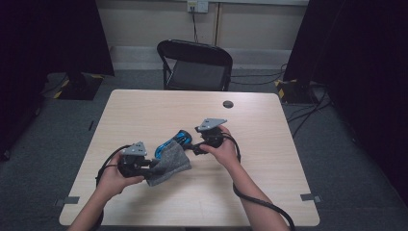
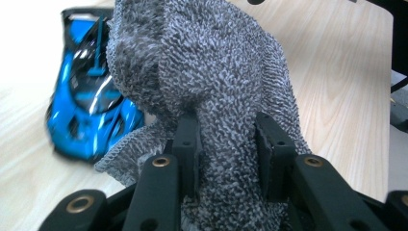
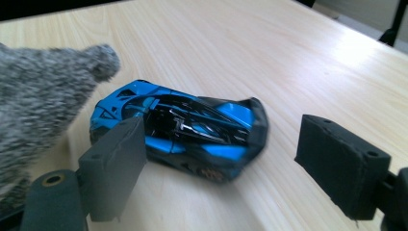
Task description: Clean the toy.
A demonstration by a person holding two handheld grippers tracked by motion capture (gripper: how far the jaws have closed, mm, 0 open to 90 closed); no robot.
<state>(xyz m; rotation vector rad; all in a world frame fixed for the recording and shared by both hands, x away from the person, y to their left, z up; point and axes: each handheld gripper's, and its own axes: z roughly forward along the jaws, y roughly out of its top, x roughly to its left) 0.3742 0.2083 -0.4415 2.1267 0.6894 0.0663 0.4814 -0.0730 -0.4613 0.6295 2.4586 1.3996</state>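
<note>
- The left gripper [image 1: 153, 165], nearest to the person, pinches a grey knitted cloth [image 2: 211, 96] firmly between its jaws.
- The right gripper [image 3: 226, 163] has its jaws spread wide, not touching the blue and black toy car [image 3: 183, 132] lying on the light wooden table [image 1: 144, 103].
- Risk: the hanging cloth may drag the car or hide it.
- Beyond them the table is free, its edges well apart.

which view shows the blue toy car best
The right gripper view: the blue toy car lies whole and close. The left gripper view shows it beside the grey cloth; in the high view it is small and part-covered.
</note>
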